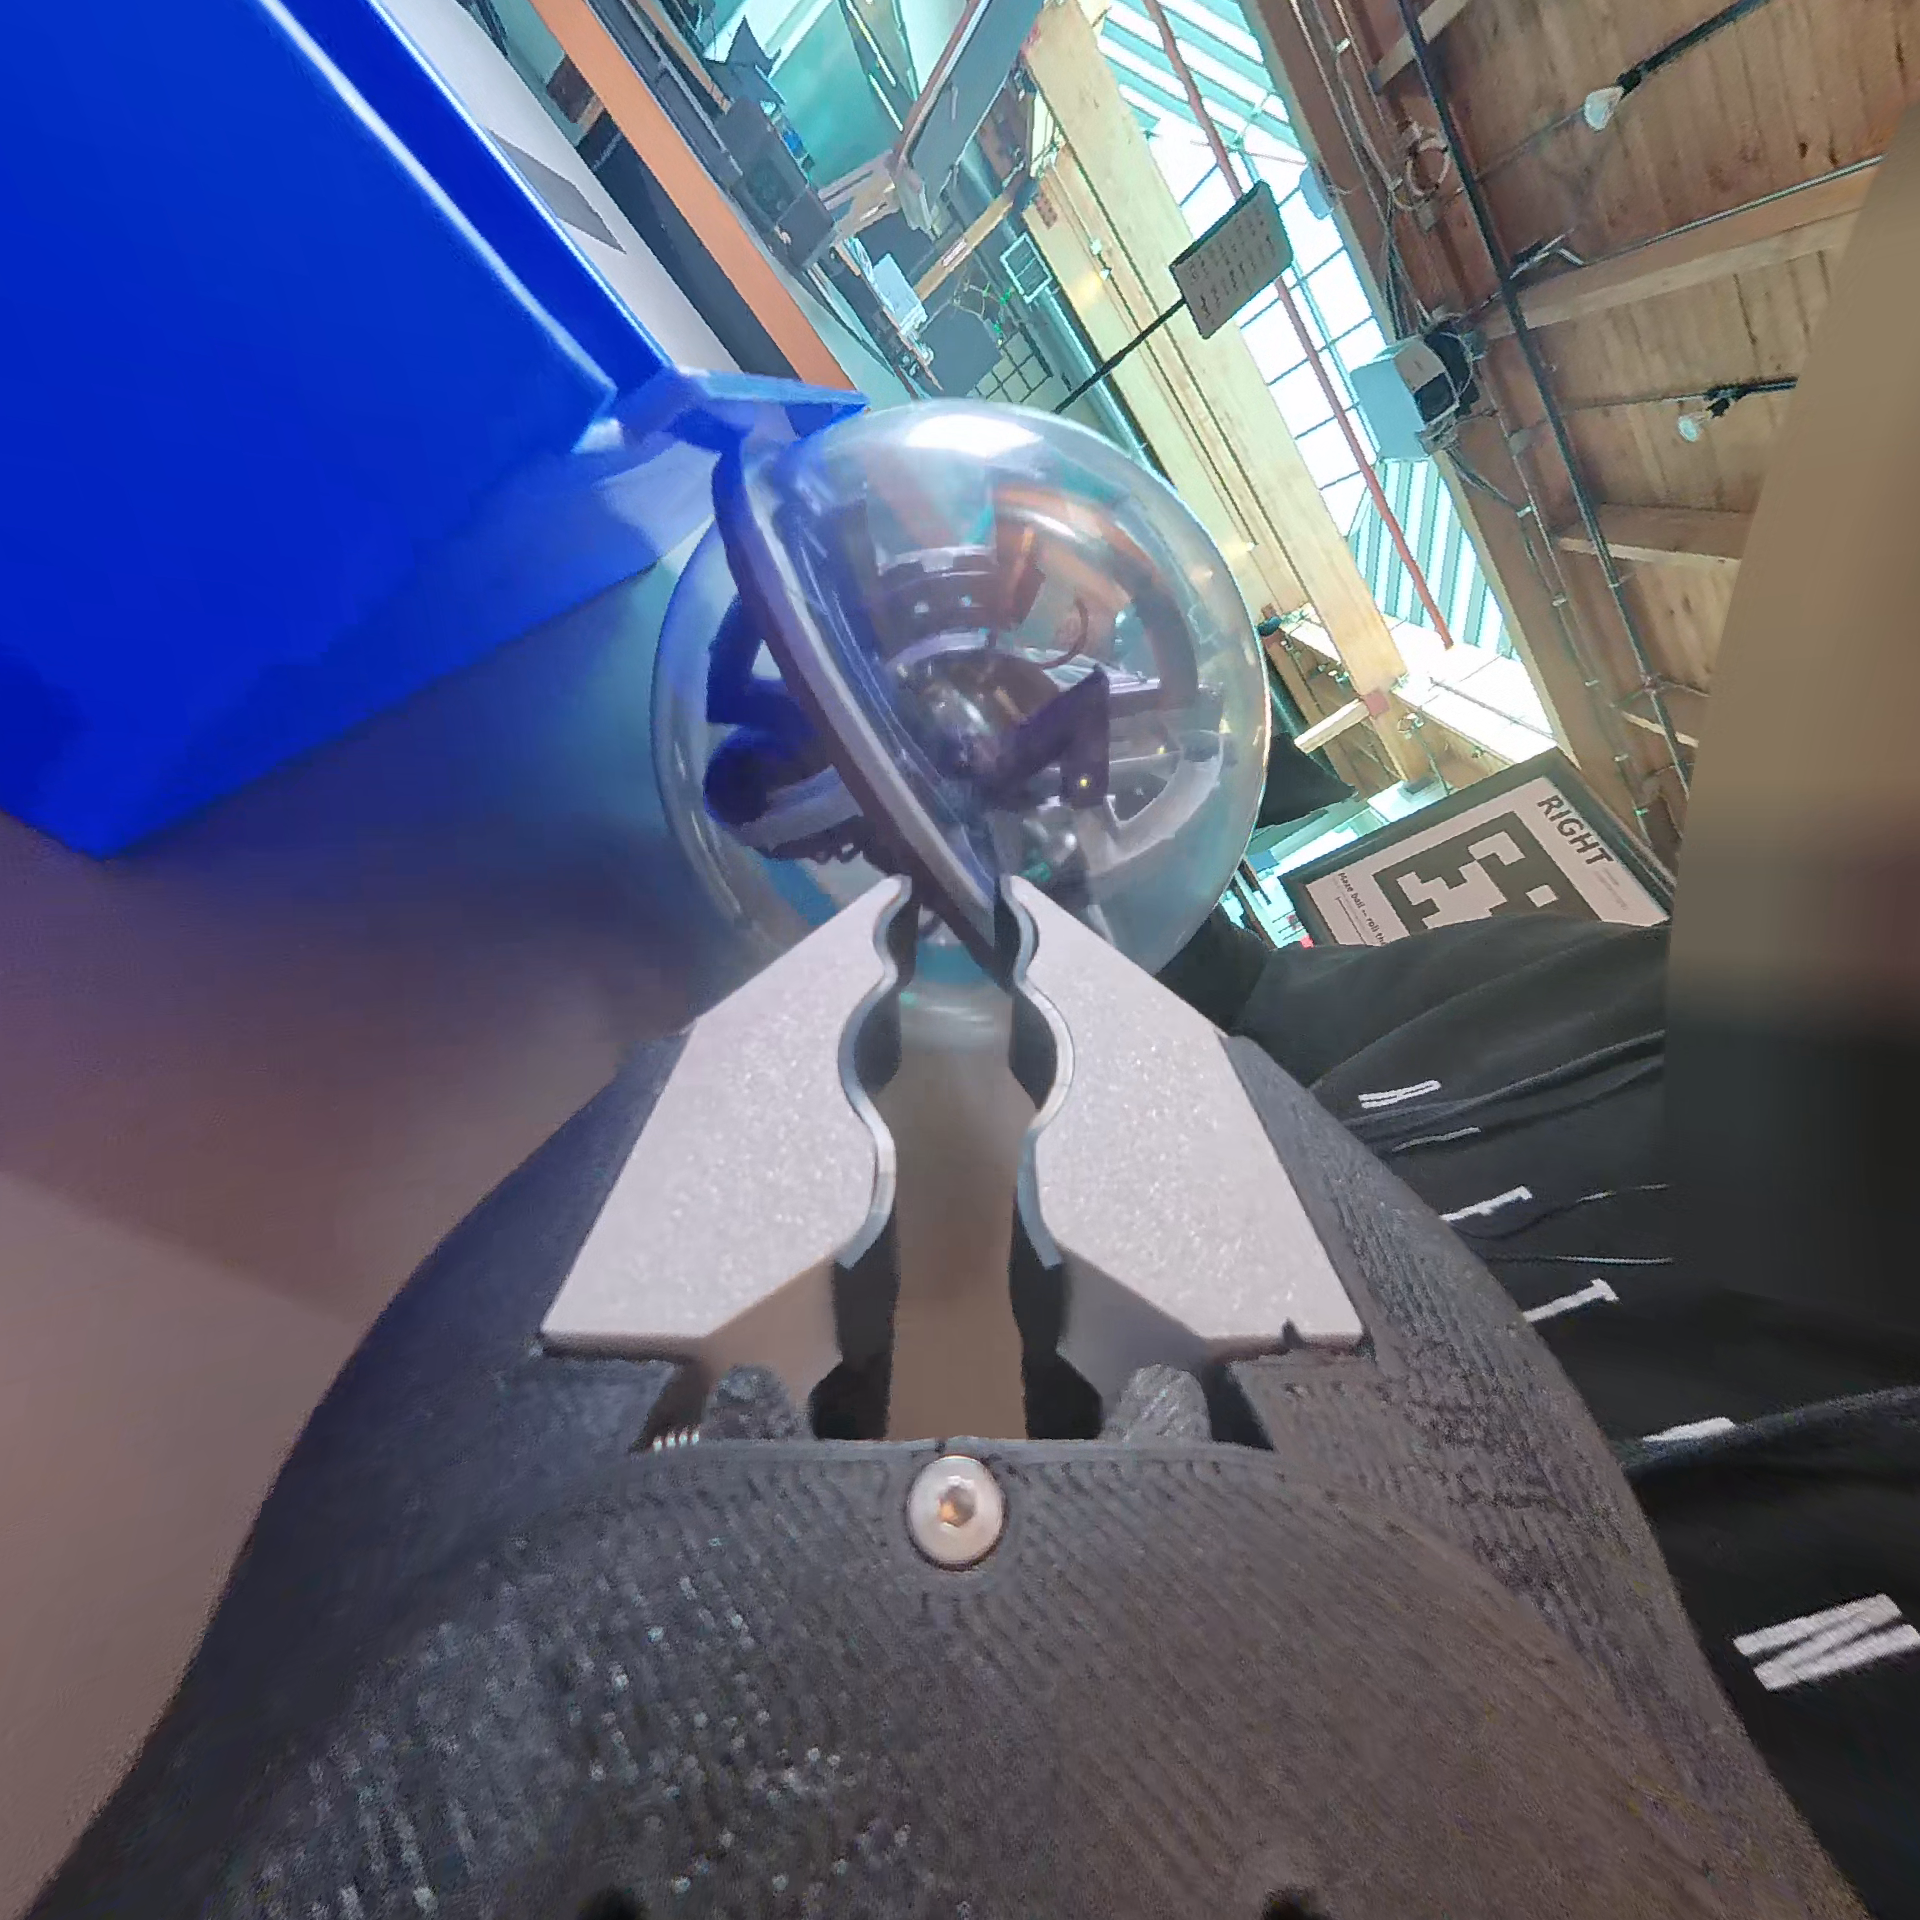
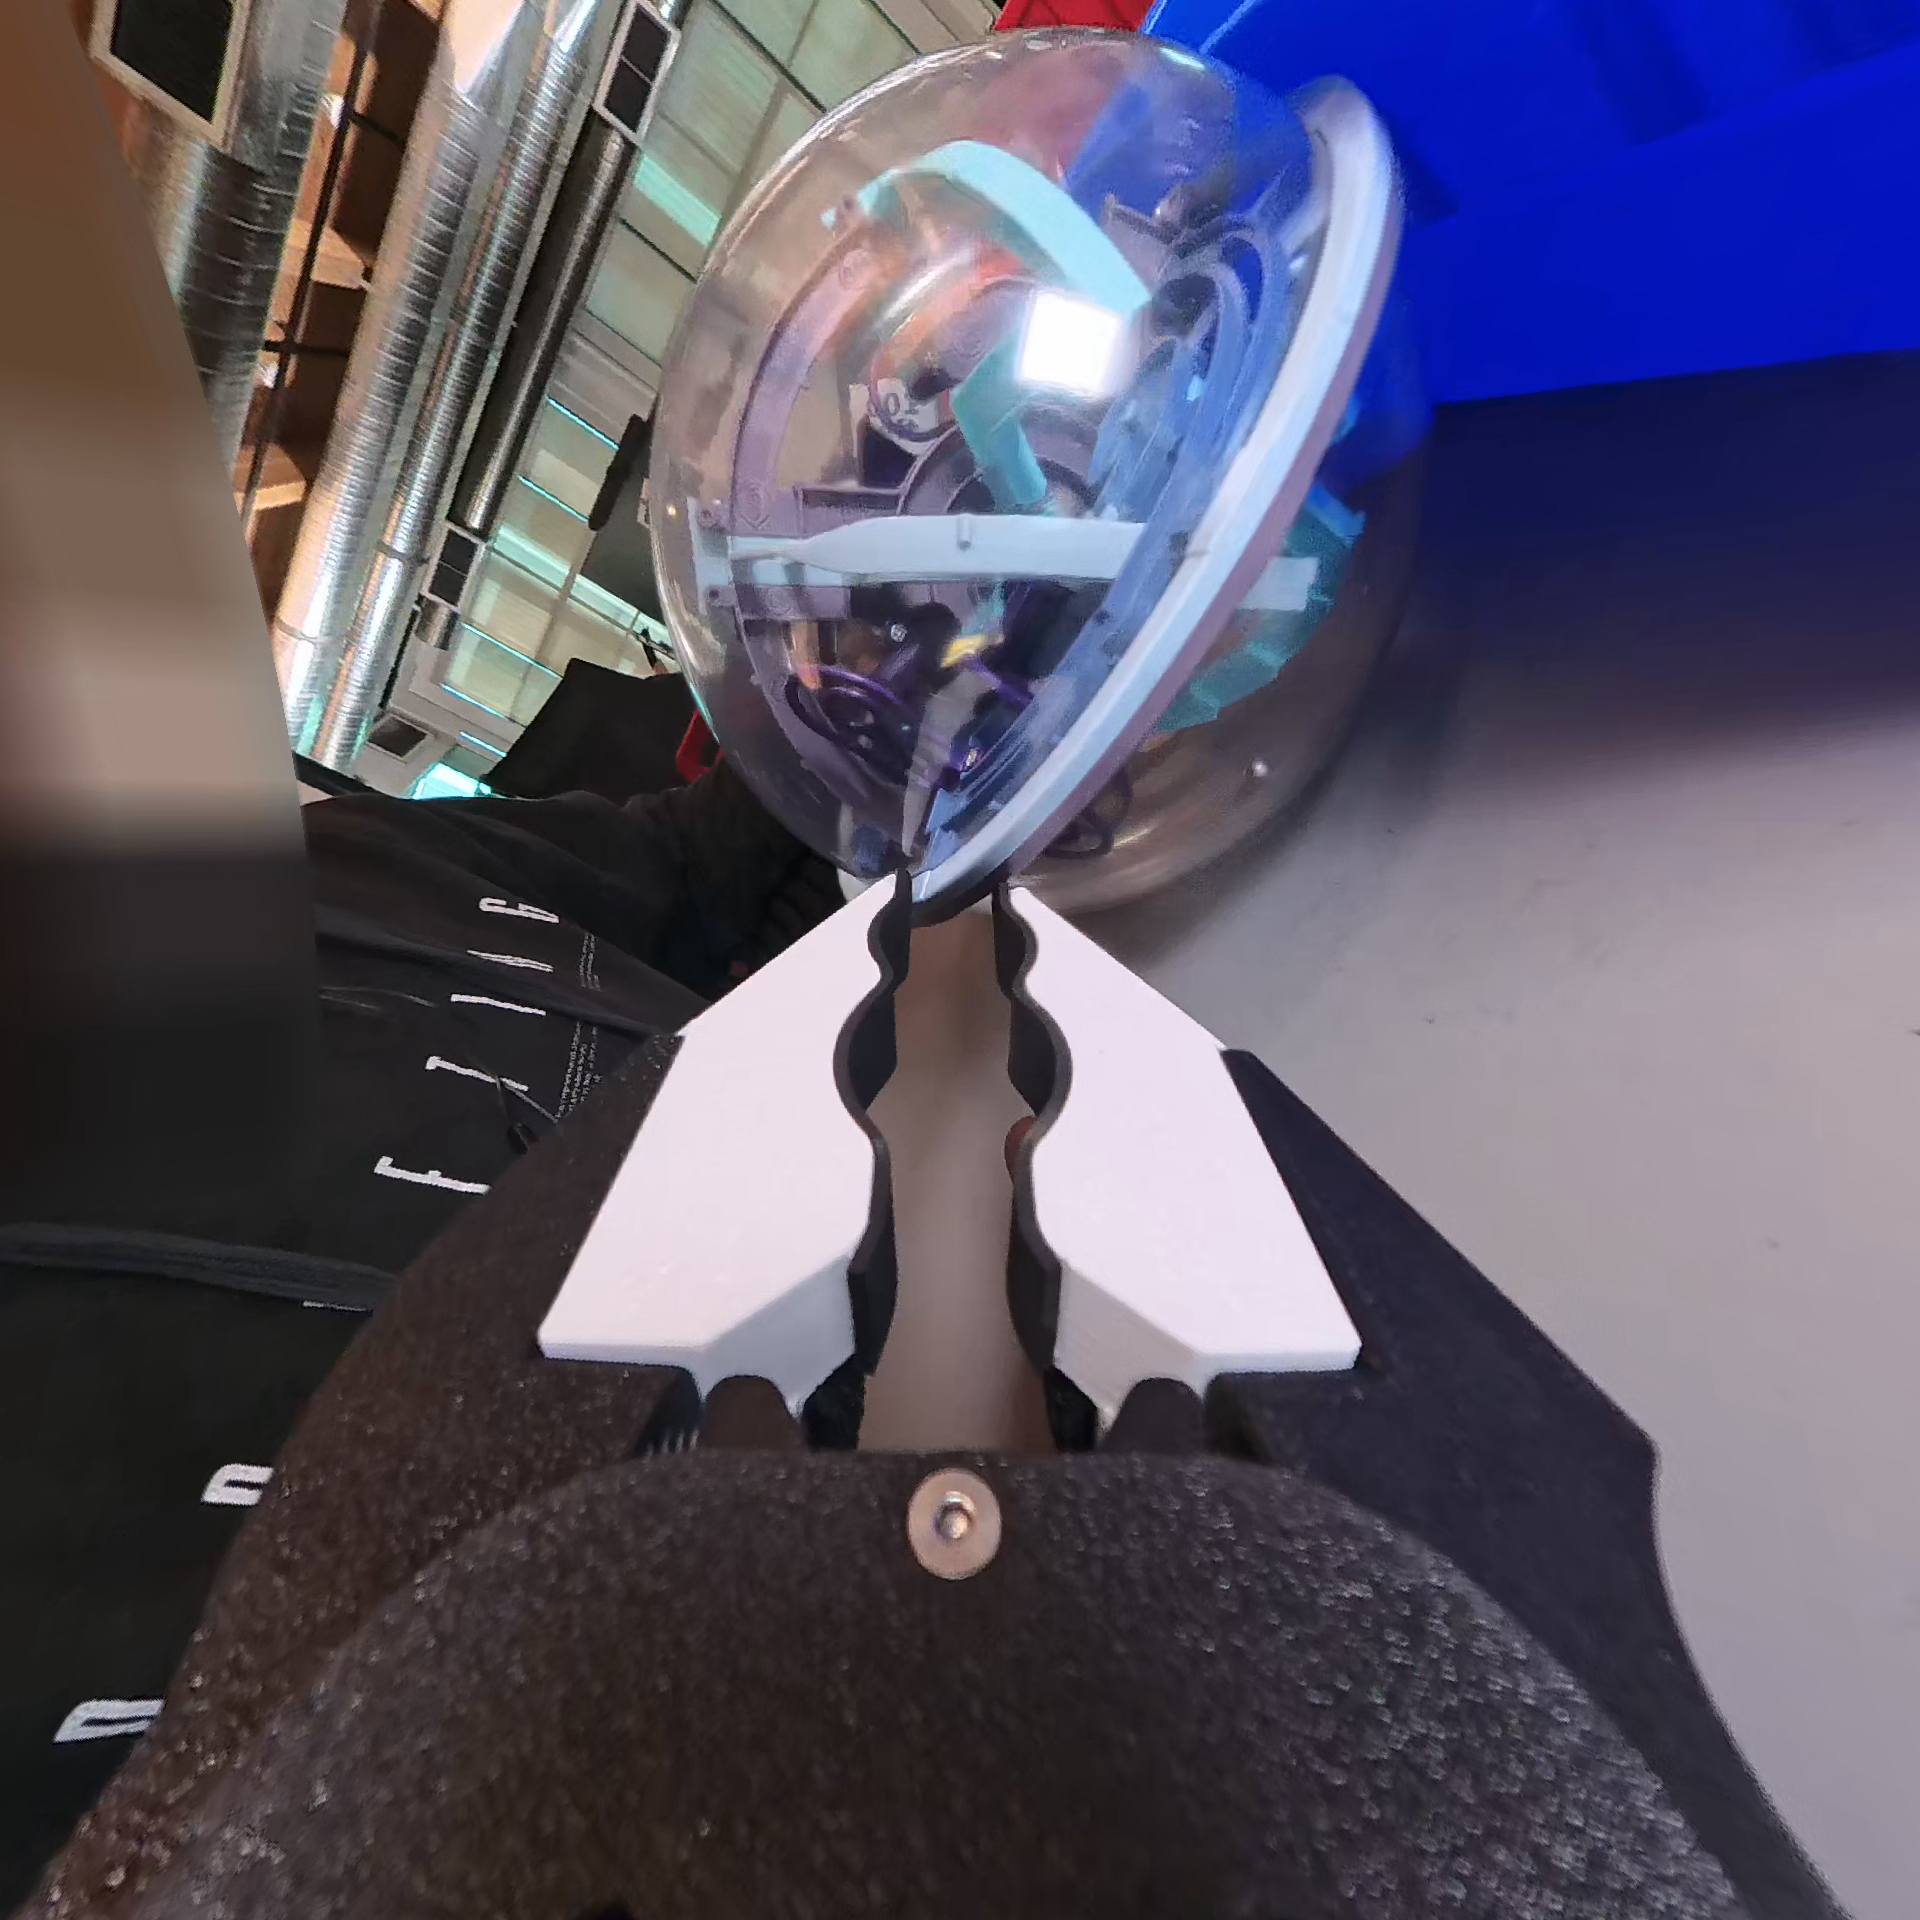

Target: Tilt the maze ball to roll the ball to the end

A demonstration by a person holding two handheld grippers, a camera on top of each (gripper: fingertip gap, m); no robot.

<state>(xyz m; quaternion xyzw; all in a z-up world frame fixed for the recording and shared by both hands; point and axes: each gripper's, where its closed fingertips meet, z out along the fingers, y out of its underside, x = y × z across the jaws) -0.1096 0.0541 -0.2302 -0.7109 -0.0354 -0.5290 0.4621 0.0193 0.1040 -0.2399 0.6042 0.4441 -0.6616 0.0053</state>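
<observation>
Mid-tilt, left gripper (image 1: 951, 914) and right gripper (image 2: 951, 902) both pinch the maze ball's (image 1: 961, 686) rim; next, slow rolling tilts.

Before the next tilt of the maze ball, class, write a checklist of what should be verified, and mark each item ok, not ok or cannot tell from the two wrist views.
1. Left gripper closed on the maze ball's seam rim: ok, its tips pinch the rim.
2. Right gripper closed on the same rim: ok.
3. Sphere lifted off the table: cannot tell.
4. Position of the small ball inside on the track: cannot tell; glare and clutter hide it.
5. Clearance from the blue bin: not ok, the bin sits right behind the sphere.
6. Rim attitude: ok, it runs diagonally, so the sphere is tilted.
</observation>
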